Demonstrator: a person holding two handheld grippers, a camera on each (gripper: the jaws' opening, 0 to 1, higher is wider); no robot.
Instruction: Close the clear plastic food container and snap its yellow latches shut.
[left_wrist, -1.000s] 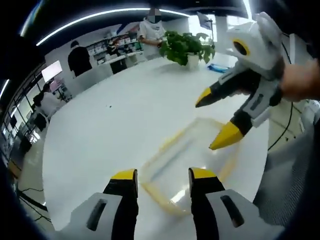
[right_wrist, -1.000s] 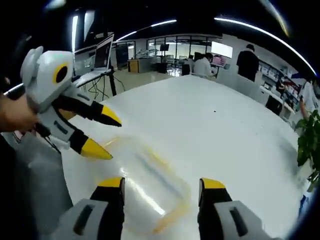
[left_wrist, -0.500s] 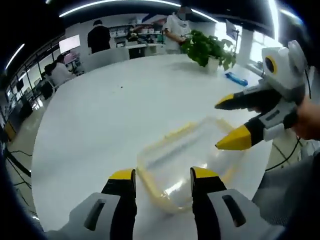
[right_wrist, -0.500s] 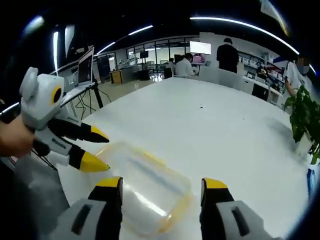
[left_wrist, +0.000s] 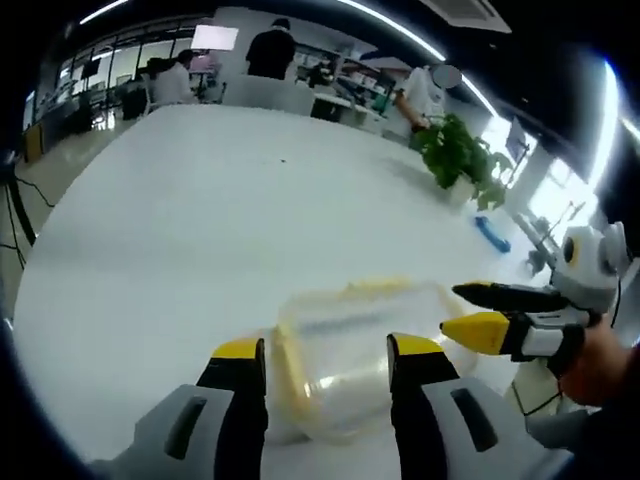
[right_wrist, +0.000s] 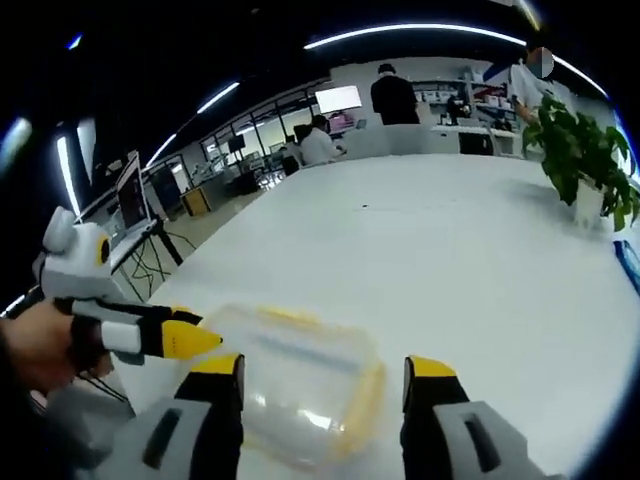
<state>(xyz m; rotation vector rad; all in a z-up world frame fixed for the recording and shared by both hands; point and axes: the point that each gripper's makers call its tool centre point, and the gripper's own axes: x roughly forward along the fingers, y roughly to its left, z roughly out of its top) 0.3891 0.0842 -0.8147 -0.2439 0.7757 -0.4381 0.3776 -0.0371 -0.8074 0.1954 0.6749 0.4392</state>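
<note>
On a large white table (left_wrist: 150, 230) in an open office, a clear plastic food container (left_wrist: 350, 365) is seen lying close to the near edge, its yellow rim and latches (right_wrist: 365, 395) showing through the transparent walls. In the left gripper view the container sits directly ahead of the left gripper (left_wrist: 325, 355), whose jaws are spread apart and grasp nothing; the container lies between and just beyond the tips. In the right gripper view the same container (right_wrist: 295, 385) is framed by the right gripper (right_wrist: 325, 370), likewise spread wide and empty. The other tool enters each view from the side: the right gripper (left_wrist: 480, 315) is seen just beside the container's far end, and the left gripper (right_wrist: 185, 335) just beside its near-left corner, with a hand (right_wrist: 35, 345) behind it. Whether either tip touches the plastic cannot be told. A potted plant (left_wrist: 460, 160) and a small blue object (left_wrist: 493, 233) stand well apart toward the far side, and people are seen working at desks beyond the table.

The lid appears to be seated already, though blur leaves this uncertain, and whether the latches are snapped cannot be read. The step in hand is judged to be the approach to a latch. It is best done with one tool steadying the body from the opposite end while the other presses a yellow flap squarely down against the wall, since the light container is likely to slide on the smooth tabletop.
</note>
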